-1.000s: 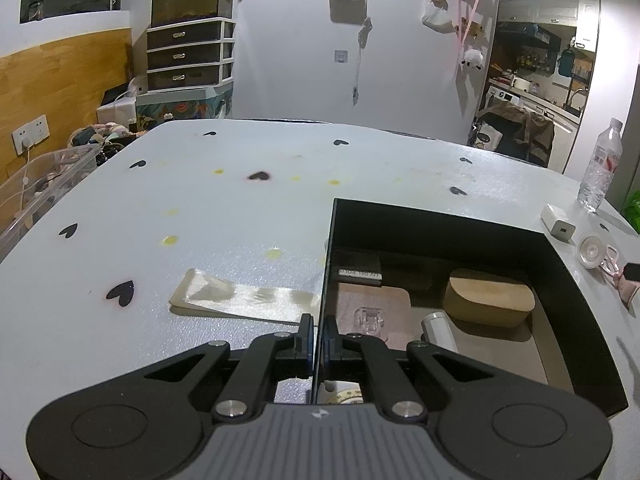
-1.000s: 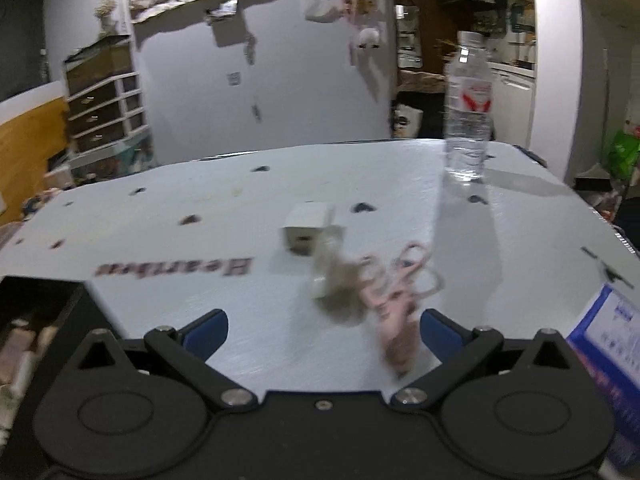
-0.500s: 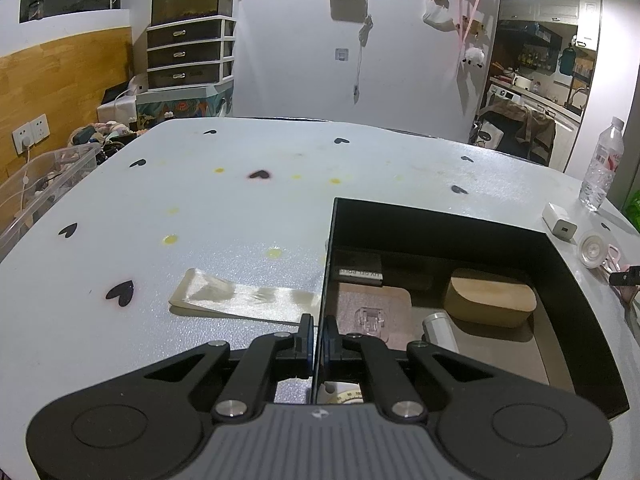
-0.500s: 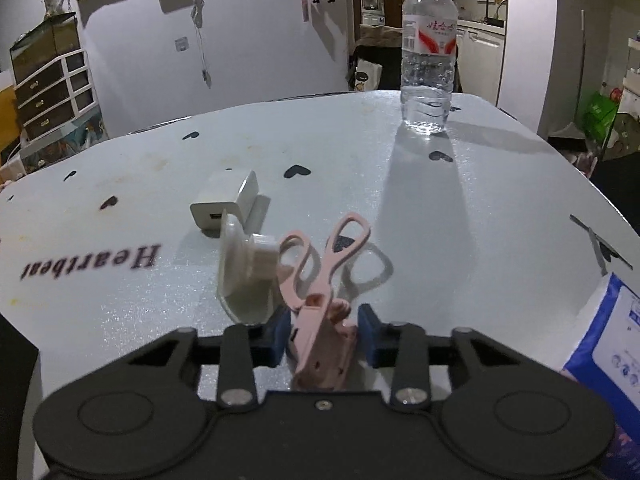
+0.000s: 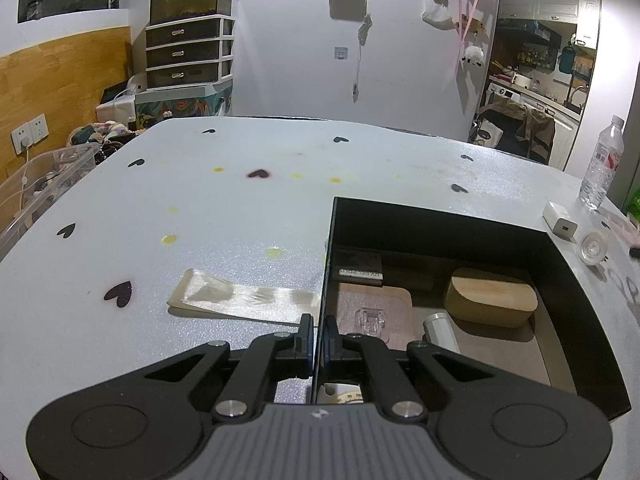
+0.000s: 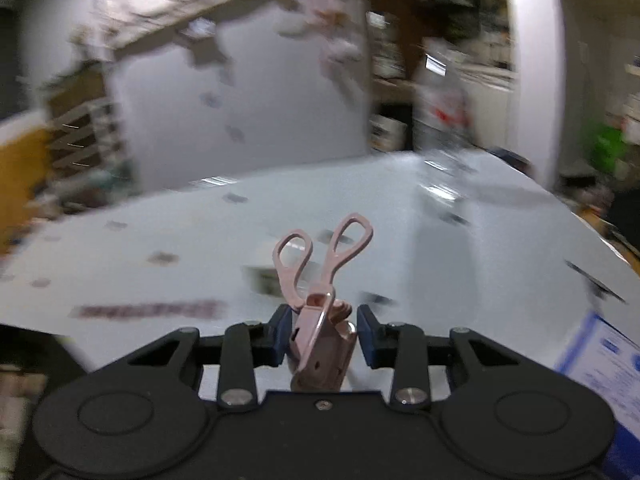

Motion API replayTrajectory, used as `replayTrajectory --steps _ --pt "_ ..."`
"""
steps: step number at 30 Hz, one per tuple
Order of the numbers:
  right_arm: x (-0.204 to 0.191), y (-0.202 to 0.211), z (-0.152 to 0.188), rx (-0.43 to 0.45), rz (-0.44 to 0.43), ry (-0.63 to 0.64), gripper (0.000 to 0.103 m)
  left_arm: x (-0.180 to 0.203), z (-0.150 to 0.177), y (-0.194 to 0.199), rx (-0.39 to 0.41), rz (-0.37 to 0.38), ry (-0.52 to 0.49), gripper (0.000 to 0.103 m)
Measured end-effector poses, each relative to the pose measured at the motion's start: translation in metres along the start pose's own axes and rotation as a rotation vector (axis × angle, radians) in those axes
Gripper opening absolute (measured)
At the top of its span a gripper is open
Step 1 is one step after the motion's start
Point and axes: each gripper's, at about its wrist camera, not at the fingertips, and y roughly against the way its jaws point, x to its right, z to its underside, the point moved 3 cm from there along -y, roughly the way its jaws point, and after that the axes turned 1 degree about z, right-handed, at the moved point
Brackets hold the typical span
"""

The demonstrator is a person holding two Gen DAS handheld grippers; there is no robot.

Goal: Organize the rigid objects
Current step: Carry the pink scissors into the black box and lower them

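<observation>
Pink scissors (image 6: 320,280) against blurred room

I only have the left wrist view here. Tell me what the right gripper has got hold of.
Observer: The right gripper is shut on the pink scissors, gripping the blade end in its cover.
Operator: Tell me which way the handles point.
Observer: The finger loops point away from the gripper, toward the far side of the table.
Operator: Say whether the scissors are lying flat.
Observer: No, they stand tilted up out of the jaws, and the blurred background fits a gripper in motion.
Operator: Report what else sits near that gripper.
Observer: A blue and white packet lies at the table's right edge, which your view does not show.
</observation>
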Motion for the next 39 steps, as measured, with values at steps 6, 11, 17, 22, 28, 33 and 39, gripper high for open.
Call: replayTrajectory --steps 6,11,17,22,28,33,39 --pt "-0.084 0.032 -0.003 -0.008 -0.327 0.211 0.036 0.000 0.000 -0.002 0.000 0.004 0.003 0.004" --pt "-0.142 0.043 0.011 -0.085 -0.449 0.445 0.036 -0.001 0.001 -0.003 0.001 0.011 0.004 0.004" --pt "-0.183 0.041 0.019 -0.241 -0.478 0.644 0.036 -0.001 0.000 -0.002 0.003 0.015 0.002 0.004" --pt "-0.213 0.029 0.029 -0.361 -0.510 0.759 0.036 -0.003 0.000 -0.001 0.008 0.024 0.011 0.004" --pt "-0.231 0.013 0.048 -0.477 -0.508 0.814 0.035 -0.004 0.000 -0.002 0.009 0.032 0.009 0.004" --pt "-0.237 0.003 0.060 -0.590 -0.538 0.777 0.029 -0.005 0.000 -0.002 0.011 0.043 0.010 0.004" --pt "-0.244 0.003 0.068 -0.634 -0.559 0.740 0.028 -0.006 0.000 -0.002 0.013 0.050 0.013 0.004"
